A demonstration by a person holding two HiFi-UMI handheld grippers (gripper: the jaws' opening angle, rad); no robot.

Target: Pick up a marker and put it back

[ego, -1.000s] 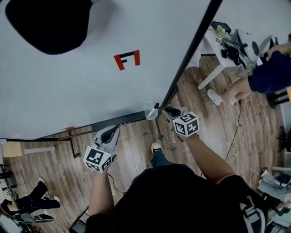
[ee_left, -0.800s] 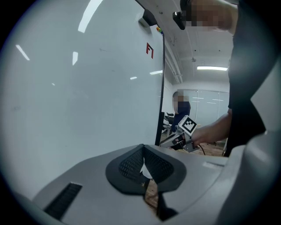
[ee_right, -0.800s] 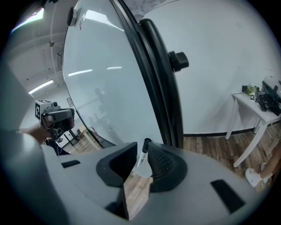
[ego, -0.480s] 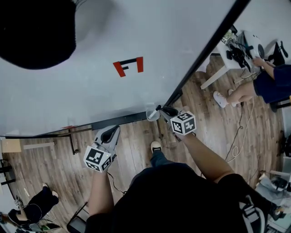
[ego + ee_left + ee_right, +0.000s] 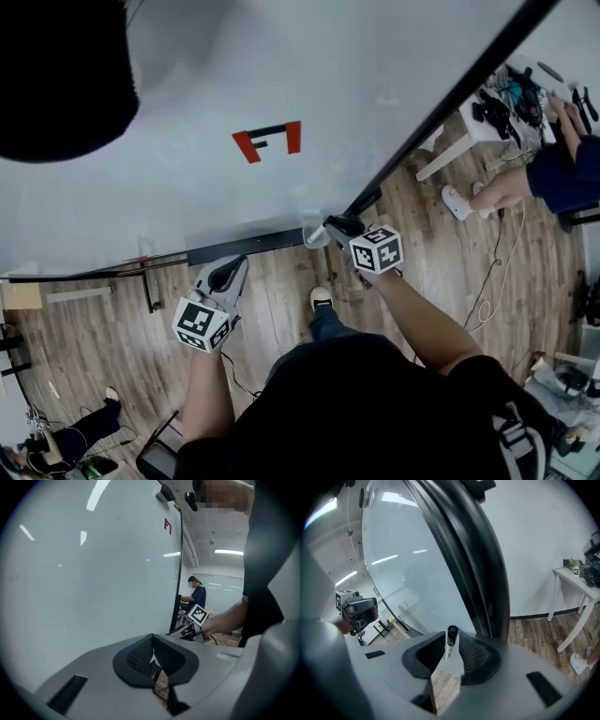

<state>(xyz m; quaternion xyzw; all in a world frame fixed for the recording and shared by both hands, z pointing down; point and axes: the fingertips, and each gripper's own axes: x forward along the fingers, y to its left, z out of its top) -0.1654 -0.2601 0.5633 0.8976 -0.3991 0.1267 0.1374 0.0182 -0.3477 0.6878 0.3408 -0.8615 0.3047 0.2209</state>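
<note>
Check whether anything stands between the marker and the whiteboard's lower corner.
Nothing visible. The marker stands between the right gripper's jaws, which have just been opening, beside the whiteboard's dark frame.

Wearer, seen from above. I am wearing a black short-sleeved top (image 5: pixel 356 412), blue trousers (image 5: pixel 330 326) and a pale shoe (image 5: pixel 322 302). My left gripper (image 5: pixel 232 269) and right gripper (image 5: pixel 330 225) are showing grey shells and black ribbed pads, each carrying a black-and-white marker cube (image 5: pixel 202 324).
</note>
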